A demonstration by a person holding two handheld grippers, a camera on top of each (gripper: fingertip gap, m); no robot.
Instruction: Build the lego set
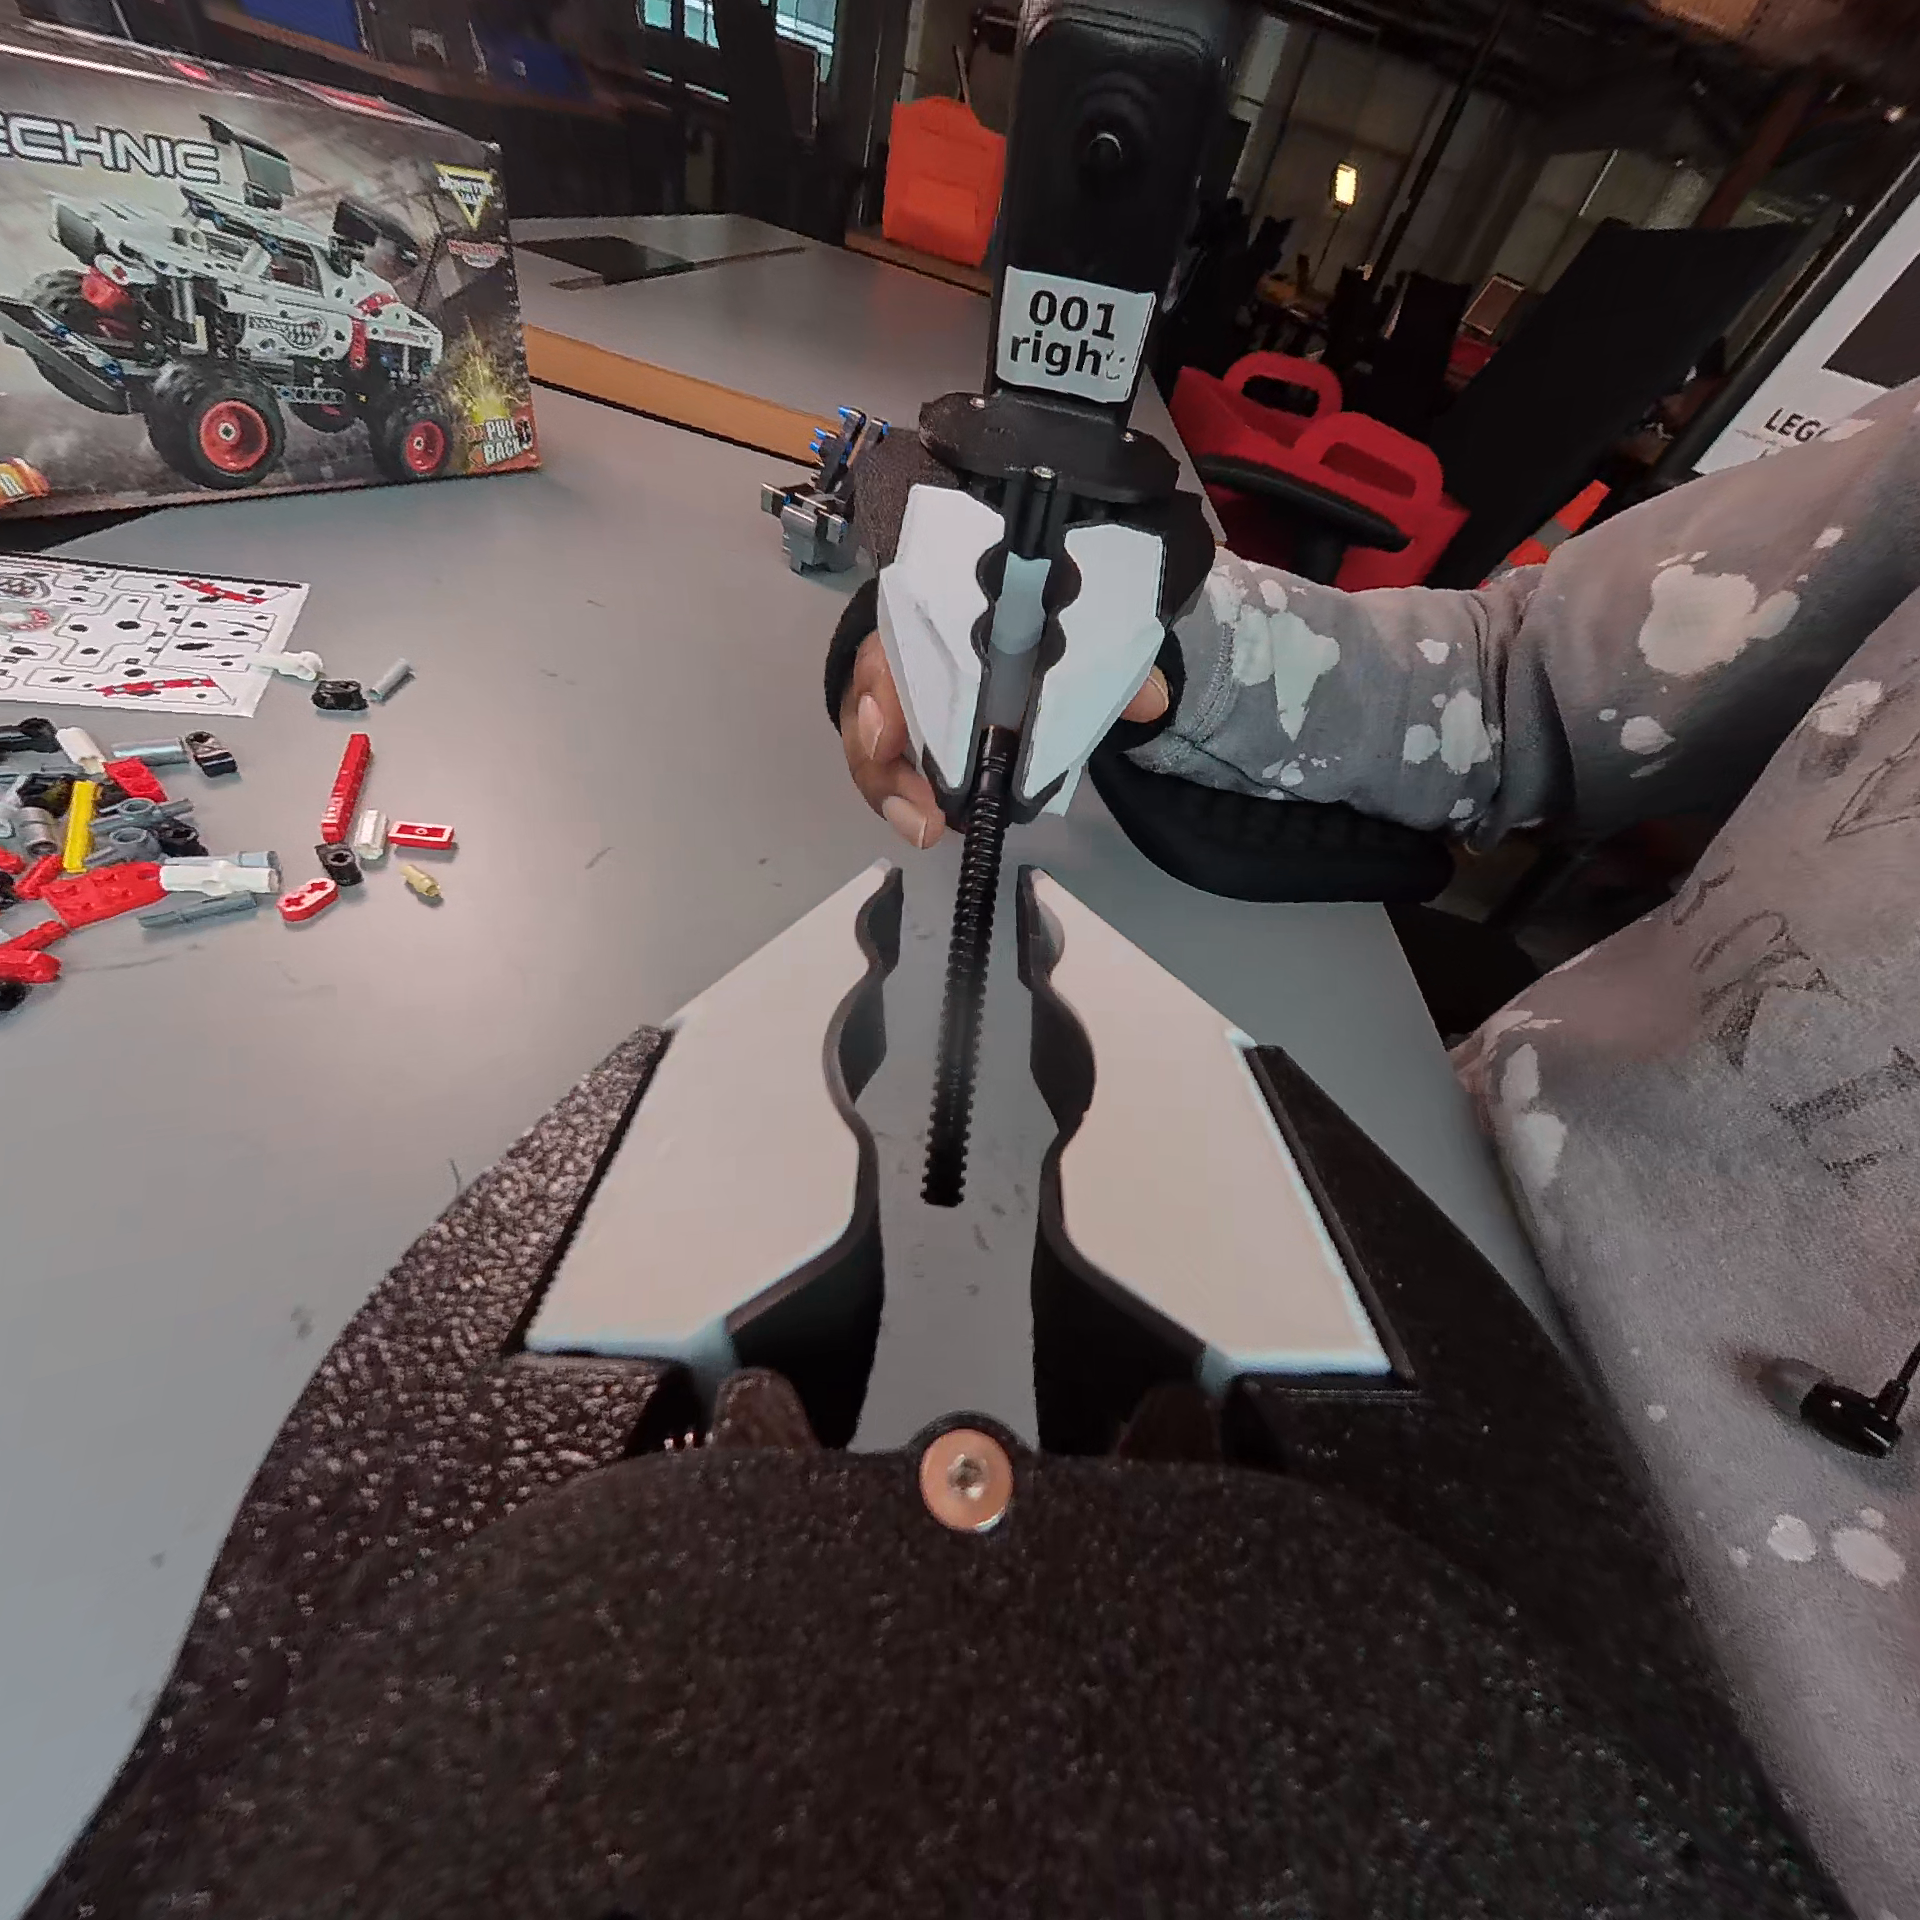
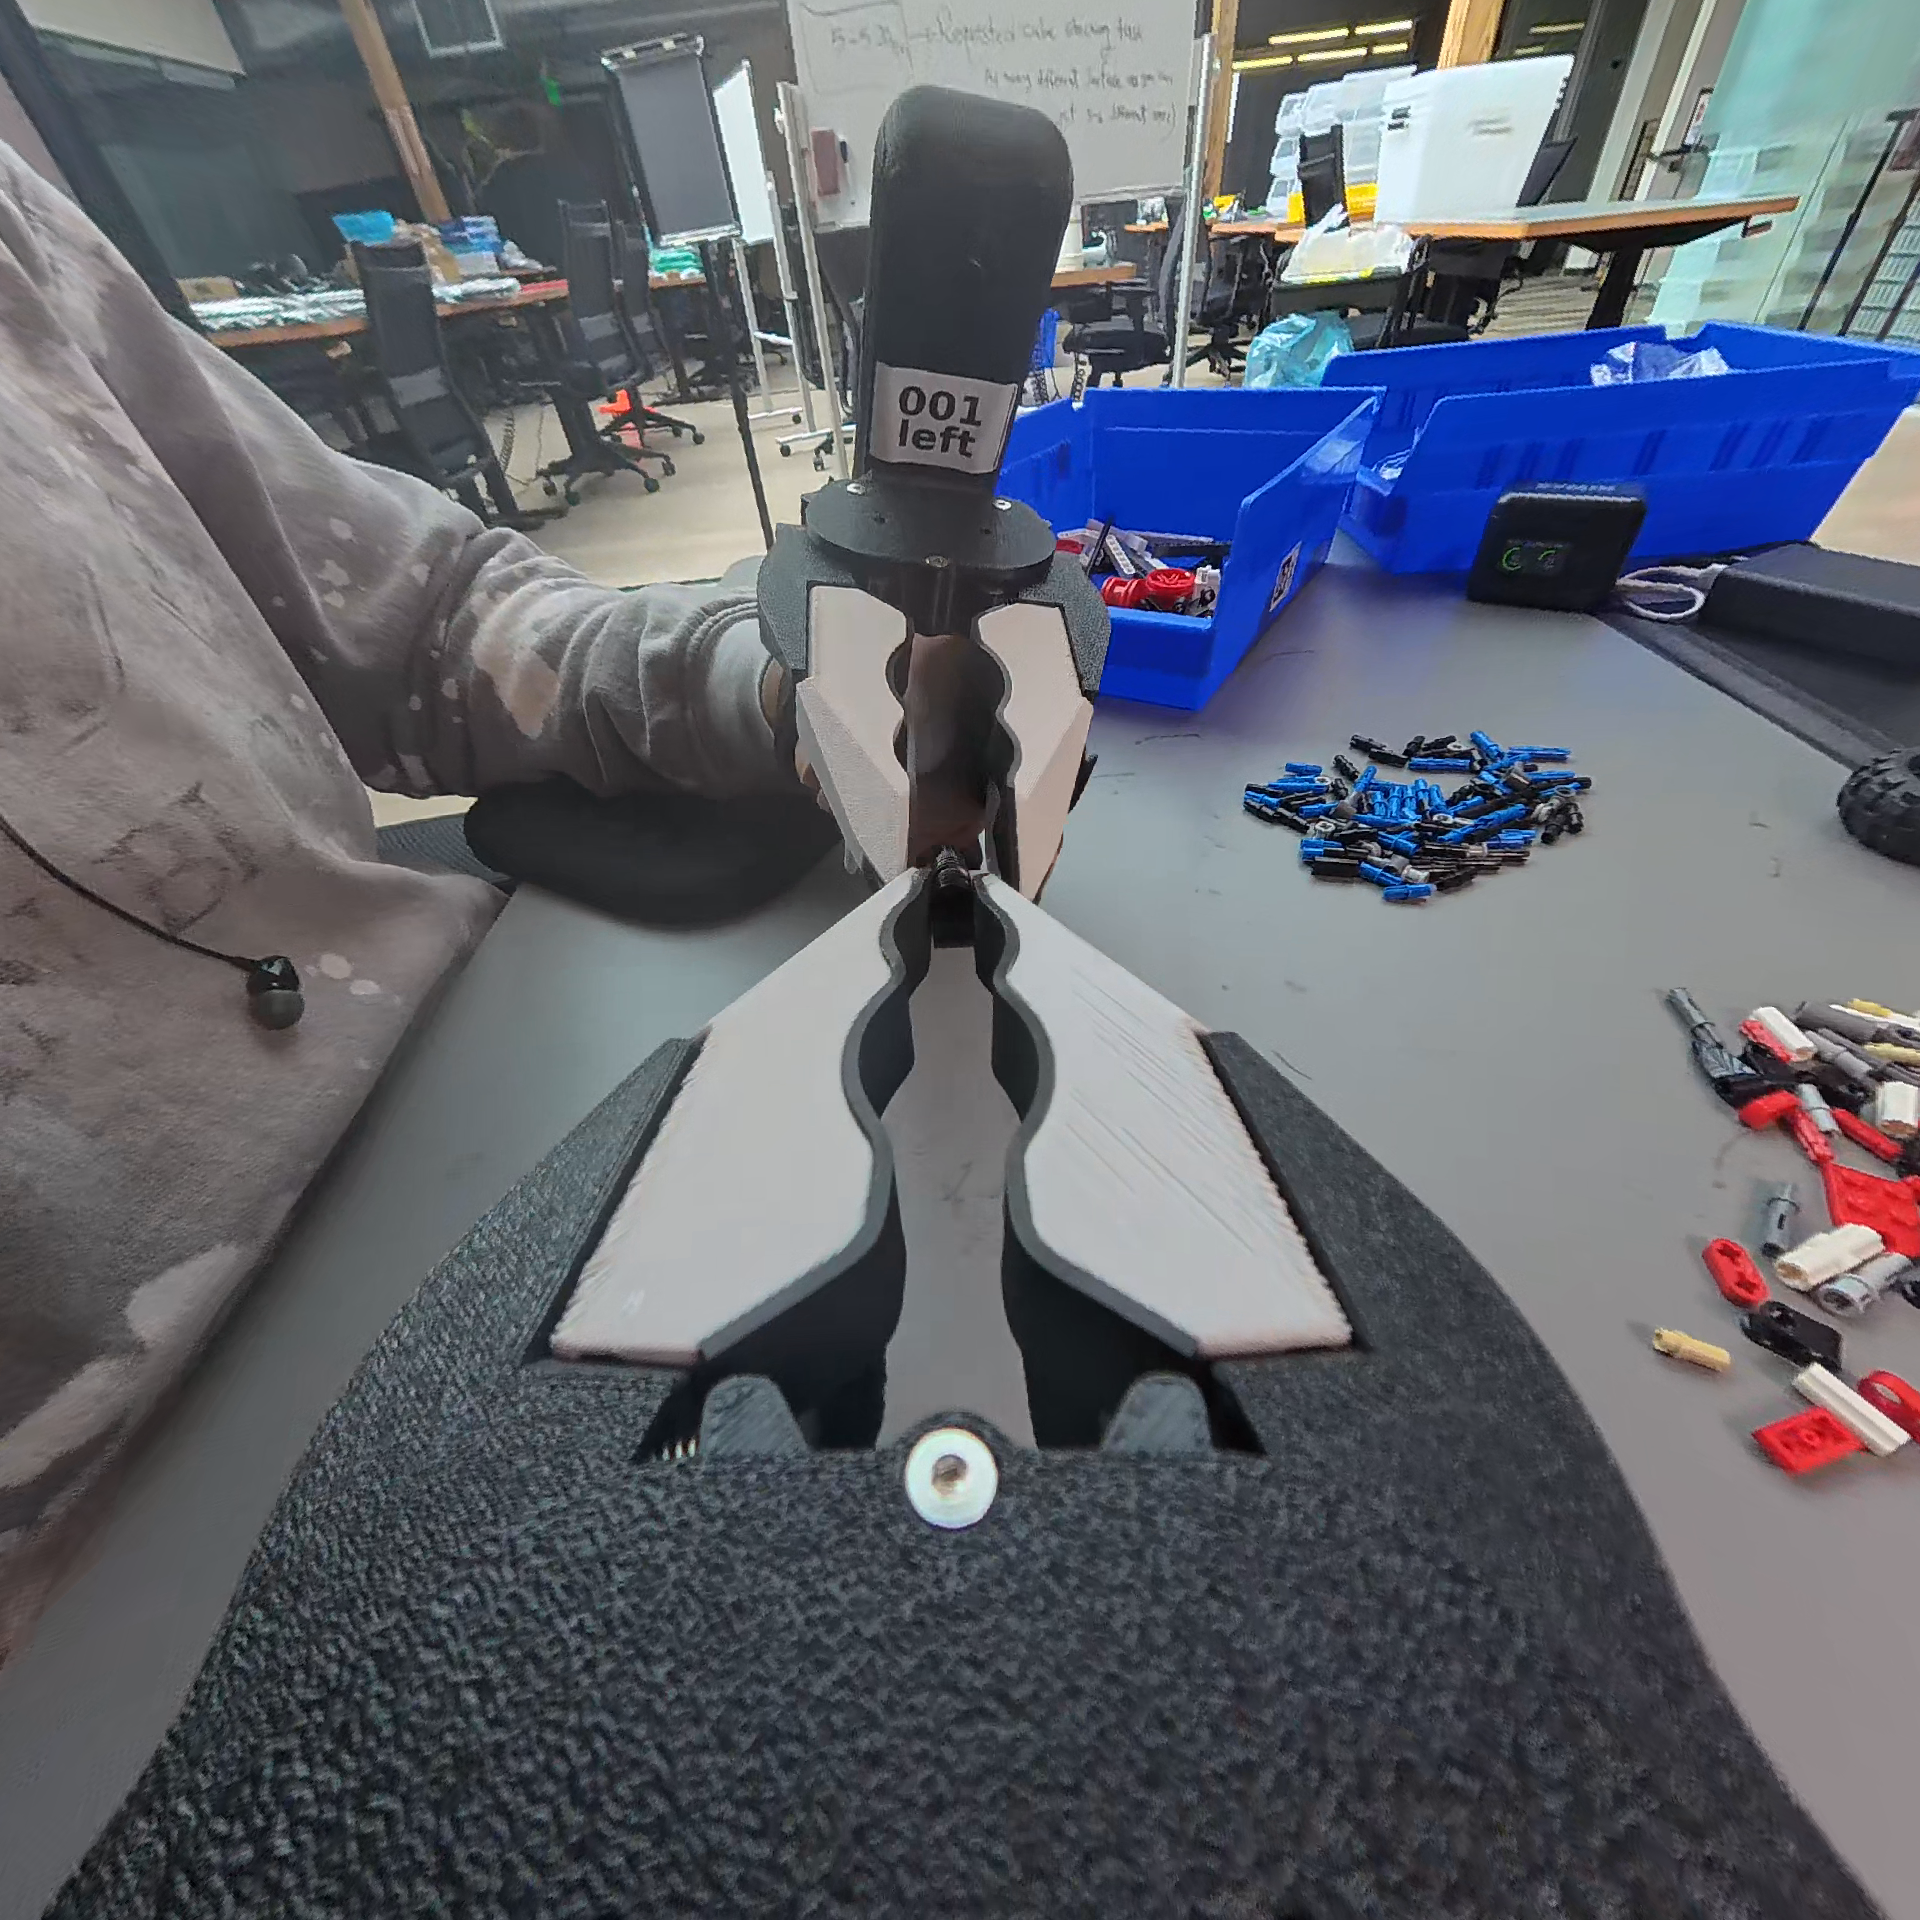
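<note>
Left wrist view, item 1: left gripper (image 1: 956, 883) lying low over the grey table (image 1: 520, 1039), jaws released and standing apart, gripping nothing.

Item 2: right gripper (image 1: 987, 800) facing it head-on, jaws clenched on a black ribbed rod (image 1: 961, 1039). Rod reaching from those jaws into the gap between the left fingers, touching neither of the 2 as far as can be told. Pale grey sleeve (image 1: 1013, 623) sitting on the rod's upper part, inside the right jaws.

Right wrist view, item 3: right gripper (image 2: 948, 894) pinching the rod's near end at its very tips, with the left gripper (image 2: 956, 868) just beyond.

Item 4, not being handled:
- printed lego box (image 1: 249, 291) and sticker sheet (image 1: 135, 634) at far left
- loose red, grey, white and black parts (image 1: 125, 831) scattered beside the sheet
- small grey and blue sub-build (image 1: 821, 499) standing behind the right gripper
- heap of blue and black pins (image 2: 1418, 816)
- 2 blue bins (image 2: 1195, 488)
- black tyre (image 2: 1886, 805) at the edge

Step in hand, judging by the layout: passing or re-gripping the rod between the 2 grippers, build barely begun.

Next move, probably: closing the left jaws squarely on the ribbed length, keeping both grippers in line, then loosening the right. Risk: bending or slipping of the thin rod if pinched off-centre.
</note>
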